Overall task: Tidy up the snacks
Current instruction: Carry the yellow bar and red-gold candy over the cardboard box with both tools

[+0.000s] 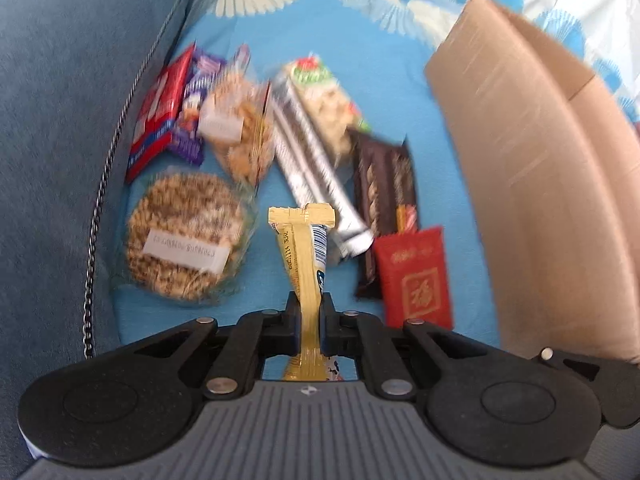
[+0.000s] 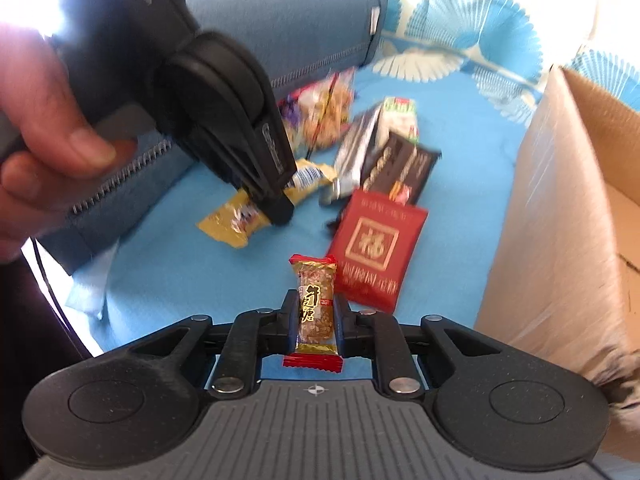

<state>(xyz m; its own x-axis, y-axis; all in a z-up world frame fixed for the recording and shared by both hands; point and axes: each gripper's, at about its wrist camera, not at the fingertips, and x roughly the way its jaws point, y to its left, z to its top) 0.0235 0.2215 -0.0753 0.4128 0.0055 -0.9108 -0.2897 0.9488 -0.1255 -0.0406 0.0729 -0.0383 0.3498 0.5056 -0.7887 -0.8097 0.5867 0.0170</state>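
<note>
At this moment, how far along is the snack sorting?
Early. Nothing visibly in the cardboard box yet. The left gripper clamps a gold wrapper; the right gripper holds a nut bar. The red packet and round cookies remain on the sheet.

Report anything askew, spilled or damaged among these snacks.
Nothing is spilled or torn. The snacks lie in a loose, overlapping jumble: the dark chocolate bar rests partly on the red packet. The left gripper clamps the gold bar, the right gripper a nut candy. Cardboard box looks intact.
</note>
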